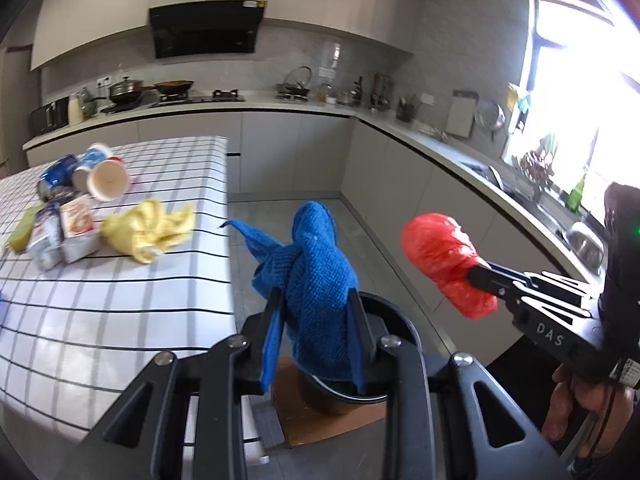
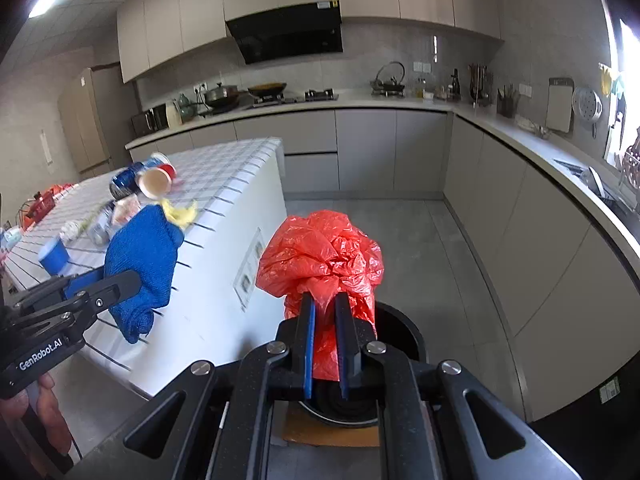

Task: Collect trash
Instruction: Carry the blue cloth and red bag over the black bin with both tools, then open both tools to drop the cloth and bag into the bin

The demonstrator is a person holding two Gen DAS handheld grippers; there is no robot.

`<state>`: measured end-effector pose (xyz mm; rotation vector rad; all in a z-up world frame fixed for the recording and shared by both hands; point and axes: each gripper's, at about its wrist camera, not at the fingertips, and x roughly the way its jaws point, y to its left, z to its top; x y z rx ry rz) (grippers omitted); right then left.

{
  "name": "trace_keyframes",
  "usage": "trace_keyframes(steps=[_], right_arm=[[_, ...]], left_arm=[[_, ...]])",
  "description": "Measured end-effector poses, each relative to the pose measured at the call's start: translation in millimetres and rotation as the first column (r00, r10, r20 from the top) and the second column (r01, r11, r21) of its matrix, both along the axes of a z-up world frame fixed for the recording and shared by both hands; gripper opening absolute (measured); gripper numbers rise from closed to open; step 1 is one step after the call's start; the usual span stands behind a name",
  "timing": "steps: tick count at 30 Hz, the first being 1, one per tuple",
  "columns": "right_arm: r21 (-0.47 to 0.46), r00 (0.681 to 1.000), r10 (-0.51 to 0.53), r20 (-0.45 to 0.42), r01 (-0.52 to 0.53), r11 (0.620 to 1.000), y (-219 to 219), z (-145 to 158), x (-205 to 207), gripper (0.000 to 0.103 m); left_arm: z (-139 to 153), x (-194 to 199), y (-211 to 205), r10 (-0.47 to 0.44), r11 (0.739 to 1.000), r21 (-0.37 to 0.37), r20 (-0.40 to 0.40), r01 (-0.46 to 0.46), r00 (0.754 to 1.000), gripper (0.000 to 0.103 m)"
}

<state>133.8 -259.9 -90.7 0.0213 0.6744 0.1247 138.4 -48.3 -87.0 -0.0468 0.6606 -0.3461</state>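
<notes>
My left gripper [image 1: 315, 296] is shut on a blue woven cloth [image 1: 316, 256] that bunches up above its fingers. My right gripper [image 2: 325, 300] is shut on a crumpled red plastic bag [image 2: 320, 252]. Both hang over a black round bin [image 2: 404, 328] on the floor beside the table; in the left wrist view its rim [image 1: 404, 320] shows behind the cloth. The right gripper [image 1: 474, 272] with the red bag [image 1: 440, 256] also appears at the right of that view. The left gripper [image 2: 128, 280] and blue cloth [image 2: 140, 260] show at the left of the right wrist view.
The checked table [image 1: 120, 320] holds paper cups [image 1: 106, 178], blue cans [image 1: 60, 172], small cartons [image 1: 76, 228] and a crumpled yellow bag [image 1: 148, 228]. A brown cardboard sheet [image 1: 320, 420] lies under the bin. Grey kitchen counters [image 2: 520, 136] run along the back and right walls.
</notes>
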Motion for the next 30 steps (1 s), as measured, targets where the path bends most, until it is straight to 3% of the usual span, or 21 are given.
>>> trace_keyframes(steps=[9, 20, 22, 23, 24, 26, 30], right_arm=[[-0.002, 0.998, 0.032, -0.054, -0.032, 0.999, -41, -34, 8, 0.010], [0.003, 0.973, 0.173, -0.152, -0.174, 0.985, -64, -96, 47, 0.010], [0.004, 0.965, 0.202, -0.169, -0.204, 0.979, -66, -108, 57, 0.011], [-0.004, 0.959, 0.219, -0.180, -0.223, 0.975, -64, -115, 63, 0.015], [-0.041, 0.955, 0.231, -0.184, -0.242, 0.969, -64, -125, 71, 0.024], [-0.073, 0.958, 0.190, -0.214, -0.209, 0.975, -74, -141, 86, 0.095], [-0.049, 0.963, 0.139, -0.230, -0.154, 0.987, -101, -144, 98, 0.098]], left_arm=[[-36, 10, -46, 0.014, 0.999, 0.031, -0.062, -0.012, 0.998, 0.030], [-89, 28, -83, 0.031, 0.999, 0.045, -0.151, -0.024, 0.988, 0.030], [-101, 35, -85, 0.024, 0.999, 0.030, -0.169, -0.020, 0.985, 0.035], [-109, 39, -85, 0.023, 1.000, 0.024, -0.179, -0.019, 0.984, 0.046], [-117, 43, -86, 0.043, 0.998, 0.042, -0.197, -0.035, 0.979, 0.068], [-127, 44, -81, 0.099, 0.994, 0.063, -0.202, -0.088, 0.974, 0.079], [-130, 39, -71, 0.162, 0.986, 0.076, -0.225, -0.149, 0.961, 0.079]])
